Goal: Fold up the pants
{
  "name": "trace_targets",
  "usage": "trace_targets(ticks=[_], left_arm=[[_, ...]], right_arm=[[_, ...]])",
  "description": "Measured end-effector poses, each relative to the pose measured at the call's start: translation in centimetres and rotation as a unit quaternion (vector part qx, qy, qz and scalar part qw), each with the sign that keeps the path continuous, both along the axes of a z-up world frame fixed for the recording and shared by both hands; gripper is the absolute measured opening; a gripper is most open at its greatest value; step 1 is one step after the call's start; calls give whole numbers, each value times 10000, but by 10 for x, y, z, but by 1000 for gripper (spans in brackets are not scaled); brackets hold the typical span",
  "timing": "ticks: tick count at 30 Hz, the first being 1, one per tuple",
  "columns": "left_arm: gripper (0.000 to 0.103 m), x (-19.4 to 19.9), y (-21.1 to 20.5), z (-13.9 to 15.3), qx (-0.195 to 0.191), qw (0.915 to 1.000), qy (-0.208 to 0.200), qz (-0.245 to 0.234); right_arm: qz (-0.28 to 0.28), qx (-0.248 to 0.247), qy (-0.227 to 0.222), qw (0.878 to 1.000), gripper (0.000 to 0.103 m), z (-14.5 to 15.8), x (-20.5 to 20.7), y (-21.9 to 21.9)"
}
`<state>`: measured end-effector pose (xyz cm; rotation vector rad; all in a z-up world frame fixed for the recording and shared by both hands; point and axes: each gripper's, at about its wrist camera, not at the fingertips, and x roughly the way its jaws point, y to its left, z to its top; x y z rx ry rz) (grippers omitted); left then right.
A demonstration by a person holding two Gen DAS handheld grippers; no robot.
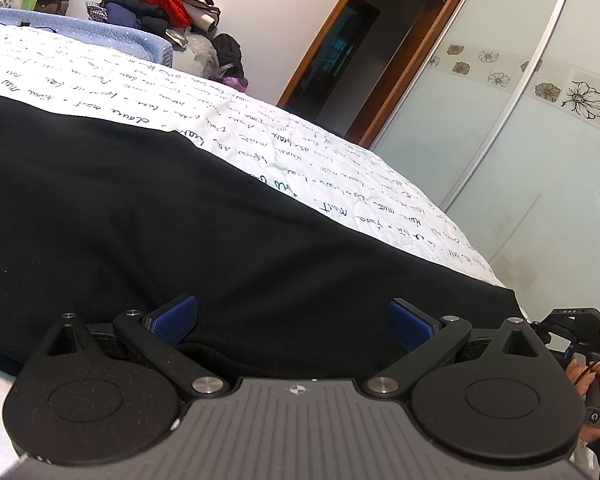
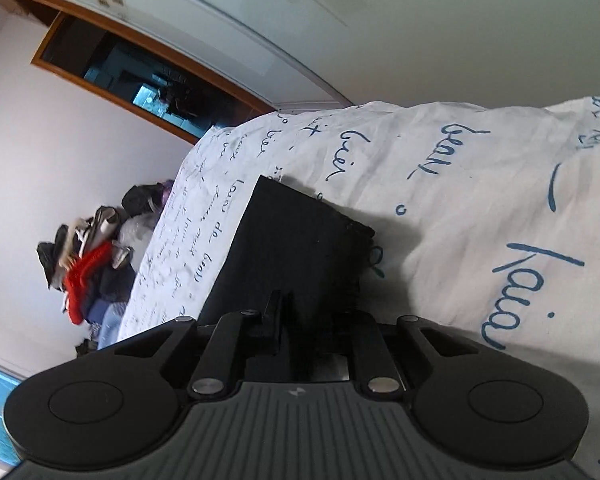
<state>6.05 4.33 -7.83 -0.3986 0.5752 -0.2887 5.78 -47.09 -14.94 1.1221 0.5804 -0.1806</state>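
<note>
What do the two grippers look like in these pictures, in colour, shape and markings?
The left gripper has black link arms with silver pivot screws, two round black discs, a ribbed grey body with a small emblem, and blue ribbed pads. The right gripper has the same black and grey build; its pads are not visible. A bare hand shows beside a thin cable.
</note>
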Motion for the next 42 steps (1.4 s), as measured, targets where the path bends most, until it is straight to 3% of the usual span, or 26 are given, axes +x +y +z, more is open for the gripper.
trace_targets(ticks=[4, 11, 14, 17, 20, 23, 25, 28, 30, 31, 33, 35, 37, 42], left_arm=[[103, 0, 0, 0, 10, 10000, 1, 1], [100, -5, -10, 10, 376, 9991, 126, 124], [101, -8, -5, 30, -172, 9996, 188, 141], [102, 6, -12, 61, -548, 9983, 183, -7], [101, 34, -42, 85, -766, 9947, 382, -562], [102, 68, -92, 94, -991, 9833, 695, -1363], [102, 90, -138, 96, -738, 9750, 858, -1910], [101, 116, -204, 95, -73, 9638, 1215, -2373], [100, 125, -240, 96, 320, 9521, 1355, -2722], [100, 126, -252, 97, 497, 9499, 1310, -2792], [101, 123, -263, 98, 618, 9546, 1176, -2667], [101, 117, -263, 96, 453, 9566, 1156, -2635], [102, 119, -260, 96, 305, 9586, 1199, -2563], [102, 128, -266, 100, 522, 9566, 1270, -2571]], right_arm=[[-68, 272, -72, 9996, 9, -6, 1, -6], [107, -302, -58, 9995, 5, 3, 2, 2], [279, -962, -130, 9949, 5, 20, 1, 13], [659, -2013, -313, 9768, 5, 44, 0, 44], [978, -2878, -477, 9515, 4, 57, -3, 79], [1212, -3264, -629, 9353, 4, 59, -7, 103], [1316, -3588, -607, 9221, 4, 56, -7, 116], [1371, -3668, -467, 9190, 4, 49, -8, 122], [1342, -3565, -334, 9240, 5, 44, -7, 121], [1303, -3345, -351, 9327, 5, 43, -10, 115], [1135, -2438, -496, 9619, 8, 39, -13, 92], [857, -1140, -639, 9877, 11, 28, -16, 61], [565, -245, -722, 9955, 17, 16, -20, 38], [432, -248, -623, 9968, 19, 11, -17, 26]])
